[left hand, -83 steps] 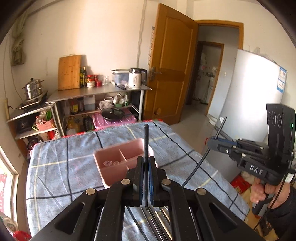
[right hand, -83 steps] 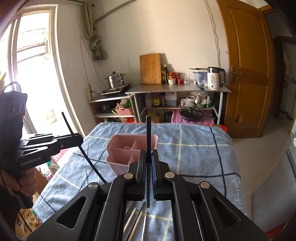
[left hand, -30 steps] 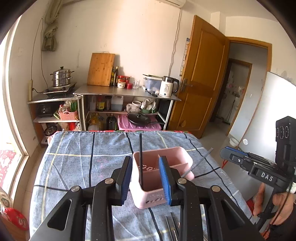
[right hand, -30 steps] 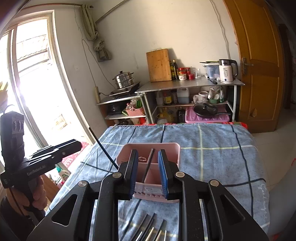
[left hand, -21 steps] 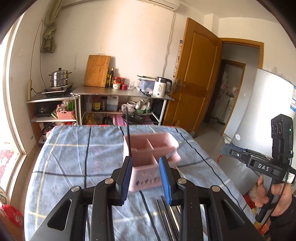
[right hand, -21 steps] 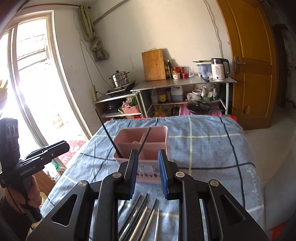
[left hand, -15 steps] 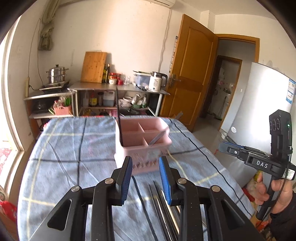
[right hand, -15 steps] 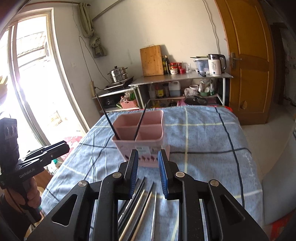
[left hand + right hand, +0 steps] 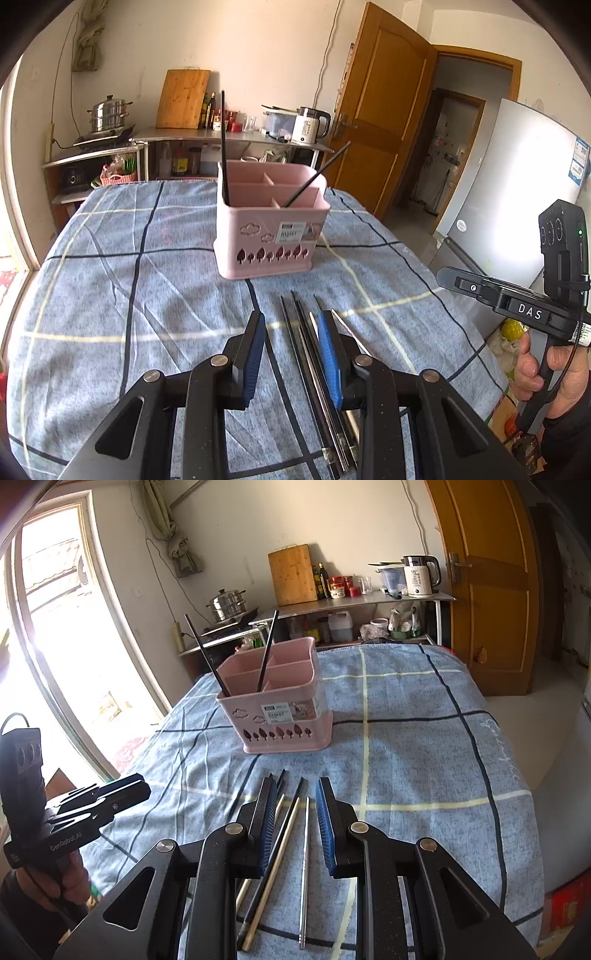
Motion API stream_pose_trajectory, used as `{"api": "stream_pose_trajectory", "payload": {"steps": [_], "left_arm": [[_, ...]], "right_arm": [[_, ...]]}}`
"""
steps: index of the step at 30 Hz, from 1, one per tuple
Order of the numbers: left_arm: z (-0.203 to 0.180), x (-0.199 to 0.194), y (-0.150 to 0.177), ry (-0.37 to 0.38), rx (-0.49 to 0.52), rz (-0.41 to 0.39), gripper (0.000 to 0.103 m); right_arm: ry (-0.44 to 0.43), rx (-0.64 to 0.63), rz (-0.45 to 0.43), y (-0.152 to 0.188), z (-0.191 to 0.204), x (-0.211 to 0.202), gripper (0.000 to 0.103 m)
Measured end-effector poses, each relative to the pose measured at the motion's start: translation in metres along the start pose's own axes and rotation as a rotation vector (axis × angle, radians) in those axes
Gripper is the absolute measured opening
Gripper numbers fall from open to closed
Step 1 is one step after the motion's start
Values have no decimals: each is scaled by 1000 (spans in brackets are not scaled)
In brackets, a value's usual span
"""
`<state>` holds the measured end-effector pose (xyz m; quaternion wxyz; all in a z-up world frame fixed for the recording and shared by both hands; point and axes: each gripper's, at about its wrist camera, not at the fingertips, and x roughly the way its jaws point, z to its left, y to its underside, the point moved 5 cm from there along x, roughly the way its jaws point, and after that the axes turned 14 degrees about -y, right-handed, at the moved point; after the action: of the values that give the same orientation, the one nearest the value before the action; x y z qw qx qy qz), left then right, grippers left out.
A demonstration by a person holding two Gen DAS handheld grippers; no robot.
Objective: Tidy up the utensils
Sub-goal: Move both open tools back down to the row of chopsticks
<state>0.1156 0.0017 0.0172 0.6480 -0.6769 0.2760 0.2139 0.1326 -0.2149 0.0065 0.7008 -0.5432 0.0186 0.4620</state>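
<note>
Nearest us, the left gripper (image 9: 291,350) hangs low over the table with its jaws apart and nothing between the blue pads (image 9: 254,356). The right gripper (image 9: 293,821) is likewise spread and empty. In the left wrist view we also see the right gripper off at the table's right edge, held in a hand (image 9: 543,369).

Under and between both sets of fingers lies a loose row of chopsticks (image 9: 284,834) flat on the blue checked cloth (image 9: 424,760) — dark ones, pale ones, and one metallic stick (image 9: 304,864) lying slightly apart on the right side of the row. They run roughly lengthwise toward the holder.

Just beyond their far tips stands the pink utensil holder (image 9: 267,236), upright, divided into compartments, label facing us. Two black chopsticks (image 9: 267,650) stand in it already — one leaning at its left end, the other tilted in a neighbouring compartment.

Farther back we note a metal shelf unit (image 9: 362,603) against the wall carrying a wooden cutting board (image 9: 291,574), a white kettle (image 9: 421,576) and a steamer pot (image 9: 227,605). A wooden door (image 9: 491,587) stands to the right.
</note>
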Motion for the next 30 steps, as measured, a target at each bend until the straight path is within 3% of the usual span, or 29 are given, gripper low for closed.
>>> {"api": "stream_pose_trajectory", "payload": {"steps": [9, 16, 30], "left_arm": [[-4, 25, 17, -25, 13, 32, 30], [-9, 64, 27, -16, 23, 110, 30], [-25, 127, 22, -25, 45, 202, 30]], "right_arm": [[35, -20, 54, 22, -3, 17, 23], [45, -8, 128, 41, -12, 47, 23], [56, 20, 229, 57, -29, 92, 21]]}}
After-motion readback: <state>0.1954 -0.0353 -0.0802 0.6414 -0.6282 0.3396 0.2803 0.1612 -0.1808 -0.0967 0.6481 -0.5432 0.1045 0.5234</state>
